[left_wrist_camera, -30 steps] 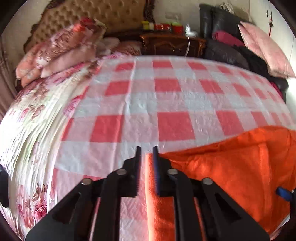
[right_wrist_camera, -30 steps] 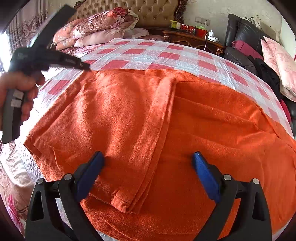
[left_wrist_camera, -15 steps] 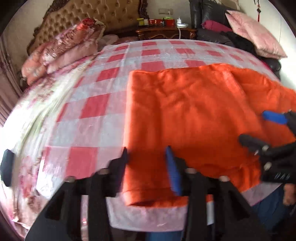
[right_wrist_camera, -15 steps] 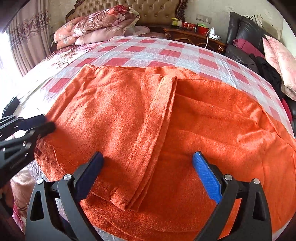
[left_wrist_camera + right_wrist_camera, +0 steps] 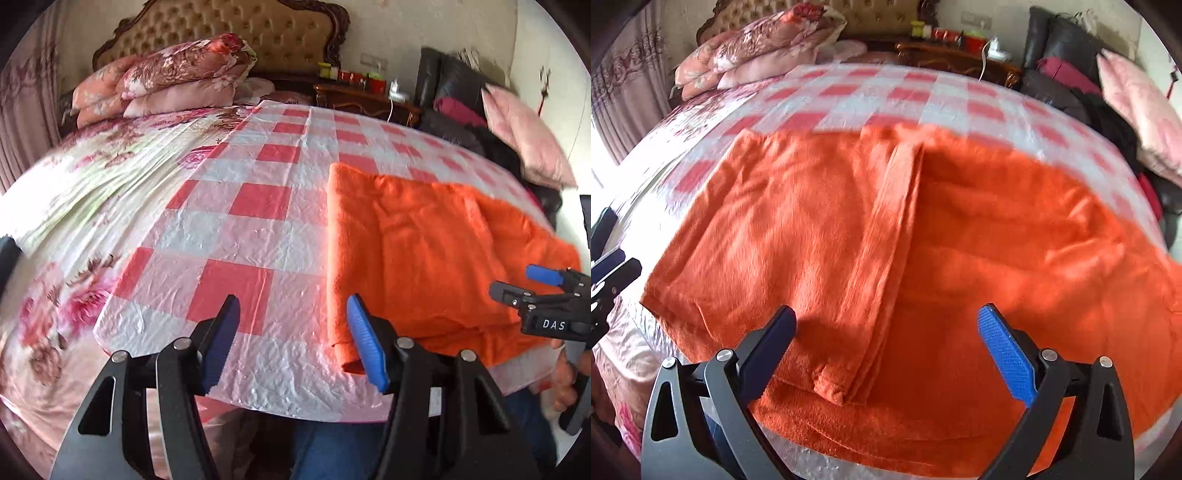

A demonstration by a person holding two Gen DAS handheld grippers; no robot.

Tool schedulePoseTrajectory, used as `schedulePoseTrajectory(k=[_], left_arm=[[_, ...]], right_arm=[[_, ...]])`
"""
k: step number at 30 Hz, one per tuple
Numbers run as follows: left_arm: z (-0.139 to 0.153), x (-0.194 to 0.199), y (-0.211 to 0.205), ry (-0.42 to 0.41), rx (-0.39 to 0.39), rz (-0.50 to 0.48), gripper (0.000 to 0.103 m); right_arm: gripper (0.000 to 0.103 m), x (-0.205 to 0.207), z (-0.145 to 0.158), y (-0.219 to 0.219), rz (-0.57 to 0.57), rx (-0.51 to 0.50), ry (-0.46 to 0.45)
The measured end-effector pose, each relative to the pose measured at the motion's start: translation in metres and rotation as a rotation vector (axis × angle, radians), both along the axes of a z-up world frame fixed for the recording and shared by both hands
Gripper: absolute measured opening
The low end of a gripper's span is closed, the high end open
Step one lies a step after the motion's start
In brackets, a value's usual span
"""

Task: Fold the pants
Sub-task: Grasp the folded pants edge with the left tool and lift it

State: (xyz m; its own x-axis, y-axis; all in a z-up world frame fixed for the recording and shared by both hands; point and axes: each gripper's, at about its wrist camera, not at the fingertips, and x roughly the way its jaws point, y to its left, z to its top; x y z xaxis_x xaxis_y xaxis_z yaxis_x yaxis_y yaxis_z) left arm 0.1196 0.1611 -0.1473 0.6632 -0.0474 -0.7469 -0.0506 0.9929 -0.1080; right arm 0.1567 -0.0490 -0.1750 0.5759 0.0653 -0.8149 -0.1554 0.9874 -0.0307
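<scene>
- The left gripper (image 5: 293,338) hangs over the near edge of the bed with its blue-padded jaws parted and nothing between them. Below and ahead of it lies only the red-and-white checked cover (image 5: 236,229). It looks to be hovering free beside the cloth, probably to line up a fresh grab.
- Just to the right of that gripper, the orange pants (image 5: 424,258) lie flat on the cover. Their left edge runs straight away from the gripper, and the near corner sits beside its right-hand pad.
- From the right wrist view the pants (image 5: 923,258) fill the space ahead. One layer is already laid over the other, and a long fold line runs from the far edge down to a doubled hem near the jaws, so the fold seems partly done.
- The right gripper (image 5: 886,347) hovers wide open over that near hem, holding nothing, seemingly ready to pinch it.
- Farther right, beyond the bed, dark and pink cushions (image 5: 1137,107) are piled clear of the work.
</scene>
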Motion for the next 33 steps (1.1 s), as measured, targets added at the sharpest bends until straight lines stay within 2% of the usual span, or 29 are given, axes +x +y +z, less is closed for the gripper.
schedulePoseTrajectory(k=[4,6,7,10,13,18,21,22,25,29,32,33], left_arm=[[-0.007,0.001,0.018,0.005,-0.236,0.021,0.049],[-0.014,0.003,0.024,0.017,-0.353,0.017,0.042],[-0.019,0.005,0.027,0.027,-0.407,0.016,0.042],[-0.029,0.007,0.029,0.058,-0.477,0.022,0.041],[-0.029,0.005,0.022,0.07,-0.491,-0.011,0.041],[-0.044,0.0,0.03,0.118,-0.716,-0.019,0.041],[-0.062,0.001,0.039,0.153,-0.933,0.007,0.041],[-0.066,0.001,0.04,0.155,-0.967,0.023,0.04],[-0.066,0.001,0.04,0.161,-0.992,0.072,0.039],[-0.057,0.006,0.035,0.16,-0.938,0.093,0.039],[-0.055,0.011,0.031,0.179,-0.926,0.12,0.034],[-0.054,0.012,0.029,0.183,-0.91,0.124,0.029]], right_arm=[[0.095,0.015,0.02,0.01,0.025,-0.001,-0.047],[0.095,0.025,0.022,0.016,0.031,-0.019,-0.06],[0.095,0.032,0.02,0.02,0.041,-0.036,-0.055],[0.094,0.041,0.006,0.029,0.068,-0.099,-0.027],[0.094,0.039,-0.01,0.031,0.071,-0.147,0.006],[0.095,0.026,-0.011,0.021,0.055,-0.12,0.009],[0.095,0.017,-0.013,0.025,0.106,-0.104,0.018],[0.094,0.012,-0.017,0.028,0.121,-0.127,0.015],[0.096,0.007,-0.017,0.024,0.106,-0.104,0.015],[0.096,0.008,-0.019,0.021,0.108,-0.07,0.035],[0.097,0.008,-0.019,0.021,0.107,-0.07,0.032],[0.097,0.009,-0.019,0.021,0.103,-0.068,0.034]])
